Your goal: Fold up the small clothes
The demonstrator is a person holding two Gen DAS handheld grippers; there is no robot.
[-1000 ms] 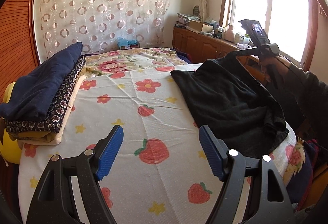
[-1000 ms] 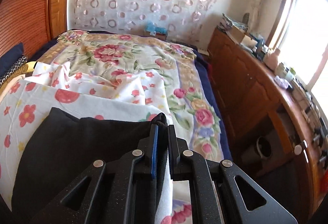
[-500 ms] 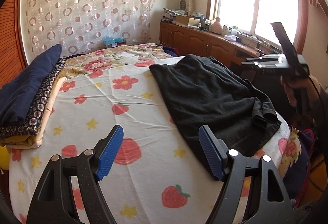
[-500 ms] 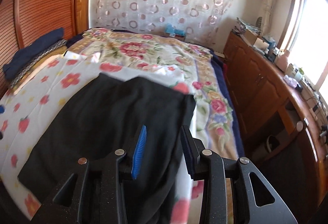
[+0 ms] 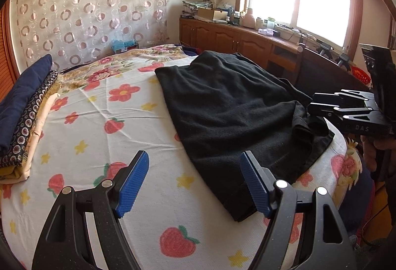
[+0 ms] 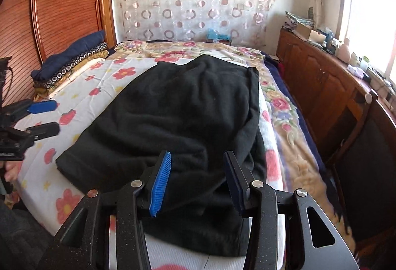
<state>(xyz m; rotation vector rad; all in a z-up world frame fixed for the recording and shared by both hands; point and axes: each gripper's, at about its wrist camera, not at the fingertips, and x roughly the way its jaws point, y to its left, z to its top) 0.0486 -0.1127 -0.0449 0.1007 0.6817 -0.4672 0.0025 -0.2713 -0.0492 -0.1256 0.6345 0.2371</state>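
Observation:
A black garment (image 5: 235,106) lies spread on the strawberry-print sheet (image 5: 118,121) of the bed; it also shows in the right wrist view (image 6: 178,121). My left gripper (image 5: 195,186) is open and empty, hovering over the sheet at the garment's near left corner. My right gripper (image 6: 196,181) is open and empty just above the garment's near, bunched edge. It shows from the side in the left wrist view (image 5: 312,103). My left gripper shows at the left edge of the right wrist view (image 6: 50,116).
A stack of folded clothes (image 5: 22,109) with a navy piece on top sits at the bed's left side. A wooden cabinet (image 6: 321,87) with clutter runs along the right under the window. A dark chair (image 6: 366,166) stands beside the bed.
My right gripper let go of the garment's far corner, opened wide and pulled back to its near edge. The garment now lies flat. My left gripper shifted toward the garment, still open.

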